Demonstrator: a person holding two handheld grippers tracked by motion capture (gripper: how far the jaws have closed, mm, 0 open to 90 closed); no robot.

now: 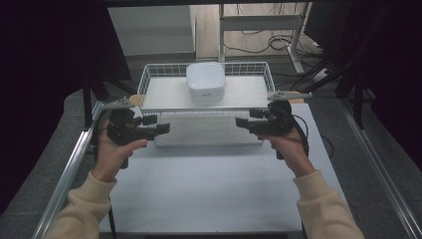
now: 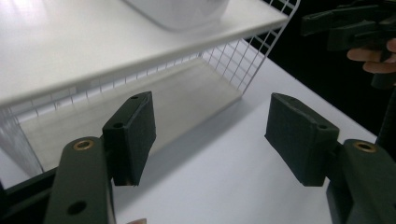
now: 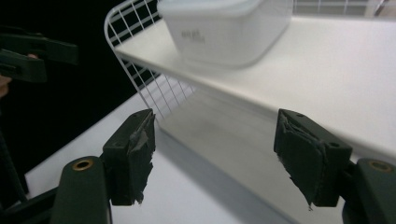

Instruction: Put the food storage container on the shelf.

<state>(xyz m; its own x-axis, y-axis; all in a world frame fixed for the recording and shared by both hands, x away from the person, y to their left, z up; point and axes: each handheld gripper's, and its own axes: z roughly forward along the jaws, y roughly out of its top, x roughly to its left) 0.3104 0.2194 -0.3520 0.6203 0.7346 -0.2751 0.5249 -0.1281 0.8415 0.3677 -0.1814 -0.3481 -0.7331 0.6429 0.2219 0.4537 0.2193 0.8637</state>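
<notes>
A dim room with dark curtains on both sides and cables on the grey floor at the far end surrounds a white surface [image 1: 199, 189]. In the high view, a white wire rack [image 1: 149, 74] with two white shelves stands at the far middle of the surface. A white lidded plastic container [image 1: 205, 82] sits on the upper shelf [image 1: 164, 94], near its middle. The left gripper [image 1: 161, 124] is held at the rack's near left corner and the right gripper [image 1: 244, 124] at its near right corner, each pointing inward toward the other across the front of the rack. Both are level with the gap between the shelves, and neither touches the rack.

In the left gripper view, the left gripper [image 2: 210, 135] has its jaws spread wide with nothing between them. Beyond them lies the lower shelf [image 2: 187, 93] under the upper one, with the container's base [image 2: 182, 11] at the top edge. The right gripper [image 2: 348, 25] appears at the upper right, well apart.

In the right gripper view, the right gripper [image 3: 215, 154] also stands wide apart and empty, its pads [image 3: 303, 158] worn and ragged. The container [image 3: 224, 28] rests on the upper shelf above the jaws, and the left gripper [image 3: 32, 56] shows at the far left.
</notes>
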